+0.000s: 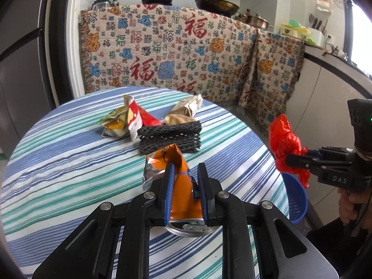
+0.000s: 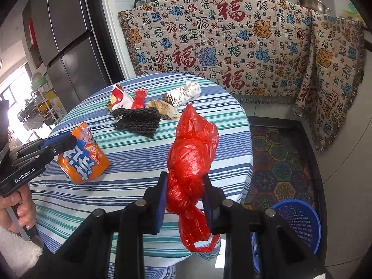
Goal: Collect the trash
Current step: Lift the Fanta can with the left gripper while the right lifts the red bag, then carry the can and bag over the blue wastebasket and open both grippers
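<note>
My left gripper (image 1: 185, 171) is shut on a crushed orange can (image 1: 179, 181), held just above the striped table; the can also shows in the right wrist view (image 2: 82, 157). My right gripper (image 2: 184, 181) is shut on a crumpled red plastic bag (image 2: 191, 160), held off the table's right edge, above a blue basket (image 2: 300, 220). The bag (image 1: 284, 144) and basket (image 1: 296, 200) also show in the left wrist view. On the table lie a black foam net (image 1: 169, 137), a red and white wrapper (image 1: 136, 118), a yellow packet (image 1: 114, 123) and crumpled paper wrappers (image 1: 188, 108).
The round table with a striped cloth (image 1: 69, 162) fills the middle. A patterned blanket (image 1: 174, 46) hangs over the counter behind it. A grey fridge (image 2: 69, 46) stands at the left. A patterned mat (image 2: 279, 158) lies on the floor by the basket.
</note>
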`<state>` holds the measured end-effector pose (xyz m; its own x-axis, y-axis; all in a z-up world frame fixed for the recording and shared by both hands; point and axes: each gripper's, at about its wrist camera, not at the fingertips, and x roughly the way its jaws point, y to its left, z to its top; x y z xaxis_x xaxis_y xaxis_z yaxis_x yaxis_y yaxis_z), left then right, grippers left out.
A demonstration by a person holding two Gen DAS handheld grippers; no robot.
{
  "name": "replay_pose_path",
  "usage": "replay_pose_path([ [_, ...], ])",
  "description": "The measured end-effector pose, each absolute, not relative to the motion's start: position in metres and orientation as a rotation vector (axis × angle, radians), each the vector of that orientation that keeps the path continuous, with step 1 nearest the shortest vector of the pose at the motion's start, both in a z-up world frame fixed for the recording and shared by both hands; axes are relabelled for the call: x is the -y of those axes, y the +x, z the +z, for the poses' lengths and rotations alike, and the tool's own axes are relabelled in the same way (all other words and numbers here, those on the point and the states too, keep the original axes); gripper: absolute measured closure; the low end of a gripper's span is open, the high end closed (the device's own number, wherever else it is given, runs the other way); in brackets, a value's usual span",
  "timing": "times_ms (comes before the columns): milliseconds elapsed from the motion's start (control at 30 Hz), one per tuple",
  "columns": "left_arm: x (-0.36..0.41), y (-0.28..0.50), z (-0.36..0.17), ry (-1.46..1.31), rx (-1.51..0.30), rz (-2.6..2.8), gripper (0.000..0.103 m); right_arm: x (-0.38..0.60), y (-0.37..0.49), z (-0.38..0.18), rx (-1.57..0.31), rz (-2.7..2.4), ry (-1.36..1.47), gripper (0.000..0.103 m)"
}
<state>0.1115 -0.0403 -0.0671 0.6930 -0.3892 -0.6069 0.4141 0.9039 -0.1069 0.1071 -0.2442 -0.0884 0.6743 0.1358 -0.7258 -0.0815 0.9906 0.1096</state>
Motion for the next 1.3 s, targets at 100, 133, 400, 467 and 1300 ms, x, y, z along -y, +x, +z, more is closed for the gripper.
replay_pose_path([
  [100, 0.043, 0.109, -0.066, 0.036, -0.667, -0.456, 0.085, 0.247, 0.106, -0.089, -0.827, 0.126, 0.073, 0.076],
  [133, 0.042, 0.109, -0.066, 0.034, -0.667, -0.456, 0.085, 0.247, 0.106, -0.089, -0.827, 0.129, 0.073, 0.076],
  [400, 0.027, 0.113, -0.078, 0.030, -0.697, -0.457, 0.079, 0.235, 0.105, -0.089, -0.826, 0.180, 0.057, 0.076],
  [467, 0.024, 0.113, -0.083, 0.050, -0.728, -0.443, 0.075, 0.233, 0.105, -0.088, -0.826, 0.186, 0.055, 0.076],
  [1300, 0.042, 0.096, -0.060, -0.004, -0.740, -0.506, 0.082, 0.265, 0.093, -0.070, -0.782, 0.136, 0.101, 0.075],
])
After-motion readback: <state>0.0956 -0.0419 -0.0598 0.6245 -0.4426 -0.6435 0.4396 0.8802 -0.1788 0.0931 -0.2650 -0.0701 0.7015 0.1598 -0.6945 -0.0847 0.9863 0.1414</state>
